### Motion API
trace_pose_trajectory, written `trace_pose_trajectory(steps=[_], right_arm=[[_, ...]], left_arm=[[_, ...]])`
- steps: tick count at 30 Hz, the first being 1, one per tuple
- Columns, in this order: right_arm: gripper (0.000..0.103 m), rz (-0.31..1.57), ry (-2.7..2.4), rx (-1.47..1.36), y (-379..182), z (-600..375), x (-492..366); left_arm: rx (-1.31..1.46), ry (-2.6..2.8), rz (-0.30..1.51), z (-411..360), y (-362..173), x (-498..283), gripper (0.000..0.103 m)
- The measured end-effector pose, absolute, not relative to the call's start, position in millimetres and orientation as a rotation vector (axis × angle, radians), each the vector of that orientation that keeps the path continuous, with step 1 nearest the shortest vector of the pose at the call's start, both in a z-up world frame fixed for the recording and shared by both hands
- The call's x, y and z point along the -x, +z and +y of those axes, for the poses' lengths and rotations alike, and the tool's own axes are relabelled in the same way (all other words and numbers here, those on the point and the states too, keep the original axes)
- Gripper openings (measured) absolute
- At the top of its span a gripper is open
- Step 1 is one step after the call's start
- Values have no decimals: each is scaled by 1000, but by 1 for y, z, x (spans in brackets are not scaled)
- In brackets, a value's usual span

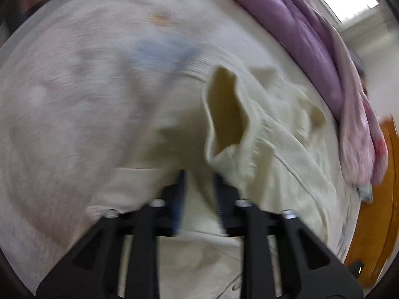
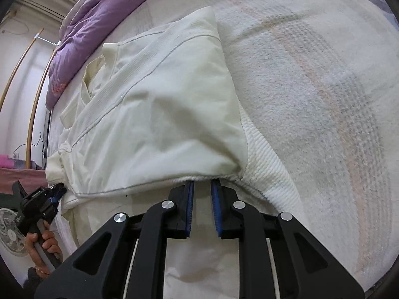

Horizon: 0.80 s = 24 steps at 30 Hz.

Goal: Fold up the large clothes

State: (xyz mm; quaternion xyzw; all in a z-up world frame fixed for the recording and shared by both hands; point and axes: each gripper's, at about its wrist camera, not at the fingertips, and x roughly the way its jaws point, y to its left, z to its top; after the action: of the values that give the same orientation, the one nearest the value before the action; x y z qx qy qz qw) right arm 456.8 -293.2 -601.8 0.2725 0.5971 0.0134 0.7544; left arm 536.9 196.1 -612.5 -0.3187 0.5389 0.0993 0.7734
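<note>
A cream jacket [image 2: 149,114] lies partly folded on a bed, its ribbed hem [image 2: 264,172] at the right. My right gripper [image 2: 202,186] is at the garment's near folded edge, with cloth between its blue pads; the jaws stand a little apart. In the blurred left wrist view my left gripper [image 1: 198,177] has the cream jacket [image 1: 261,134] between its fingers near the open collar. The left gripper also shows in the right wrist view [image 2: 58,191] at the garment's left edge, held by a hand.
A pale patterned blanket [image 2: 324,99] covers the bed. A purple quilt [image 2: 99,17] is bunched along the far side. A white fan [image 2: 10,231] stands at the lower left beyond the bed. An orange wooden door [image 1: 379,199] is at the right.
</note>
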Motion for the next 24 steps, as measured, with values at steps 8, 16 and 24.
trace_pose_trajectory(steps=[8,16,24], right_arm=[[17,1222,-1,-567,-564,-295,-458],[27,1313,-36,-568,-625,-293,-497],[53,1250,-41,-617,-608,-307,-519]], left_arm=[[666,338,1052,225,-576,-516,45],[486,314,1187,204,-595,-562,51],[551,277,1213,222,-603,-590,57]])
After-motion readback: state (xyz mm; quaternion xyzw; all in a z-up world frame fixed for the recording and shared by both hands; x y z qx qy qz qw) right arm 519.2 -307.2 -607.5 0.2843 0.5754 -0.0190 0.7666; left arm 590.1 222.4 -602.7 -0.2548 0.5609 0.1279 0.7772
